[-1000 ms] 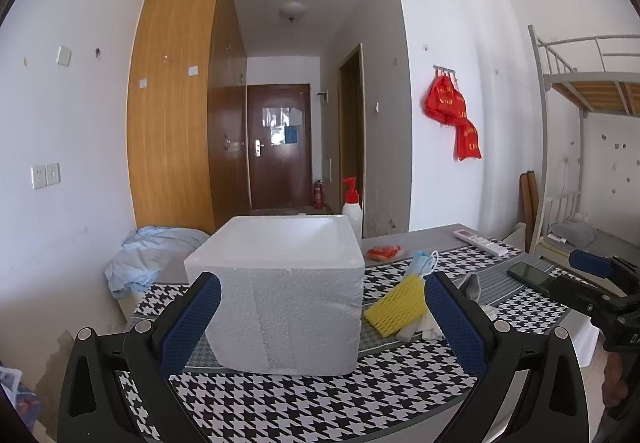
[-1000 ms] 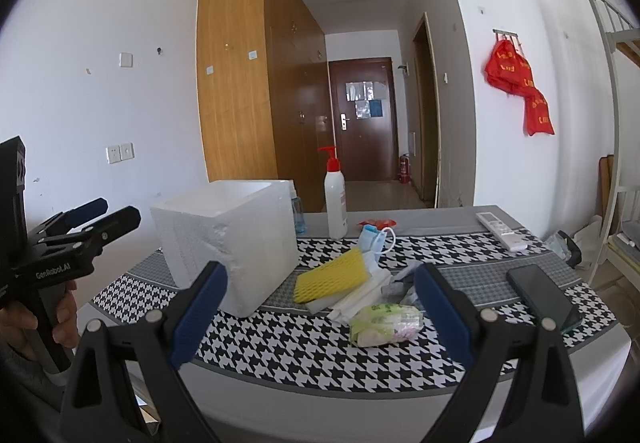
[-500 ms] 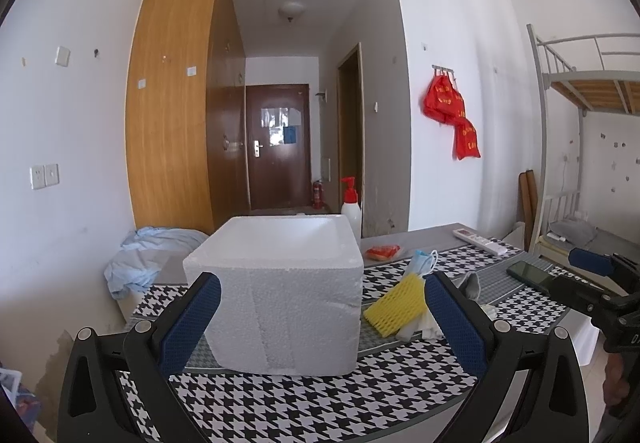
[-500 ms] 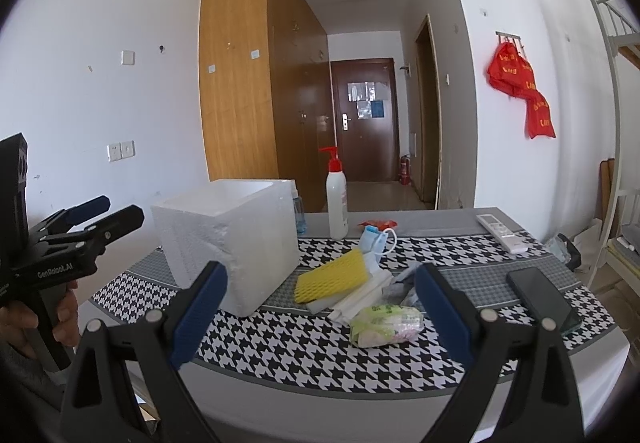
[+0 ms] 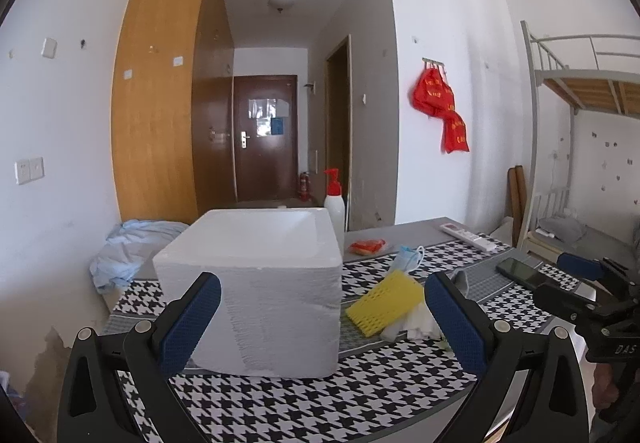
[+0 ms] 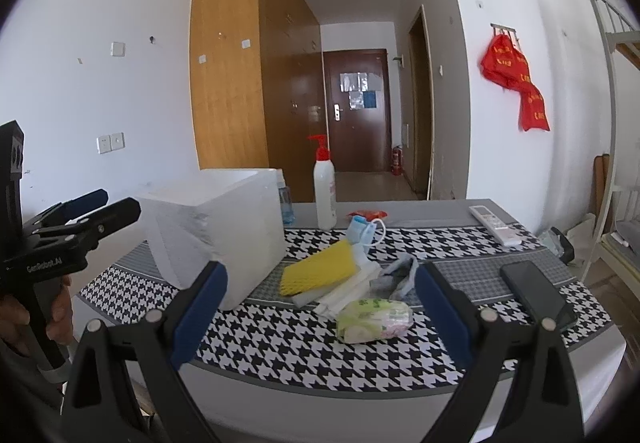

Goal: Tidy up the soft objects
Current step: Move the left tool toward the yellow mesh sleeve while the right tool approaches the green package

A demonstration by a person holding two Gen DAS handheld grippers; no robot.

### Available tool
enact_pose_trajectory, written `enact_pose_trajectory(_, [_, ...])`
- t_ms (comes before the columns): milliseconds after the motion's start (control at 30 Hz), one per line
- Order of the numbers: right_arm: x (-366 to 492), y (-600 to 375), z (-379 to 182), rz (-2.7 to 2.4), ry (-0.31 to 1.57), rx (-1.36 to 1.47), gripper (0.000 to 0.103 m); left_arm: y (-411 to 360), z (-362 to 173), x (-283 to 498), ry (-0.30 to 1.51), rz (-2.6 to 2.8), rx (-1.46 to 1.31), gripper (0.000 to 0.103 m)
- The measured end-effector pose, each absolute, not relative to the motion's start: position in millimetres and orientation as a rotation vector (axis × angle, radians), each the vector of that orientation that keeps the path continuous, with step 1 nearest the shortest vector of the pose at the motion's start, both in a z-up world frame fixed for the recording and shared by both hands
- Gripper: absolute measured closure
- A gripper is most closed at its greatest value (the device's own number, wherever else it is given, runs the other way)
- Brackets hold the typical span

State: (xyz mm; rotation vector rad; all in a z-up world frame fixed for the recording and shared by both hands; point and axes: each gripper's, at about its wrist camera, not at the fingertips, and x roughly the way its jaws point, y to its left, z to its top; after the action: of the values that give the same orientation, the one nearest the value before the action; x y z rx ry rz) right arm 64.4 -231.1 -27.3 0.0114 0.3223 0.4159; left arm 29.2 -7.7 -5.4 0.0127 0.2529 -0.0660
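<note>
A white foam box [image 5: 256,279] [image 6: 218,233] stands open-topped on the houndstooth table. To its right lies a pile of soft items: a yellow foam net [image 5: 386,301] [image 6: 318,269], white foam sheets [image 6: 340,289], a blue face mask [image 5: 406,257] [image 6: 360,229], a grey cloth [image 6: 398,275] and a green tissue pack [image 6: 374,321]. My left gripper [image 5: 322,317] is open and empty, held in front of the box. My right gripper [image 6: 320,309] is open and empty too, short of the tissue pack.
A pump bottle [image 6: 325,189] with a red top stands behind the box. An orange packet [image 6: 366,214], a white remote [image 6: 494,225] and a black phone [image 6: 538,293] lie on the table cloth [image 6: 280,339]. A bunk bed [image 5: 580,91] is at the right.
Both grippers have stayed open and almost still; the views shifted only slightly. Nothing on the table has moved.
</note>
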Motion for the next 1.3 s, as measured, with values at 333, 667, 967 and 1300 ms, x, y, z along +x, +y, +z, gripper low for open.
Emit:
enact_pose_trajectory(333, [75.0, -238.5, -37.1, 0.399, 0.358, 0.001, 0.006, -28.0, -10.2, 43.9, 0.298, -0.115, 0.031, 0.001])
enact_pose_trajectory(667, [77.8, -256.3, -43.3, 0.379, 0.381, 0.017, 0.006, -53.6, -13.8, 57.9, 0.335, -0.176, 0.067, 0.001])
enact_pose_trajectory(967, [81.5, -273.6, -50.0, 0.366, 0.393, 0.04, 0.006, -75.3, -18.7, 69.9, 0.364, -0.211, 0.093, 0.001])
enact_pose_trajectory(1300, [94.0, -283.4, -61.0, 0.357, 0.425, 0.058, 0.006, -94.1, -27.7, 89.1, 0.407, -0.23, 0.119, 0.001])
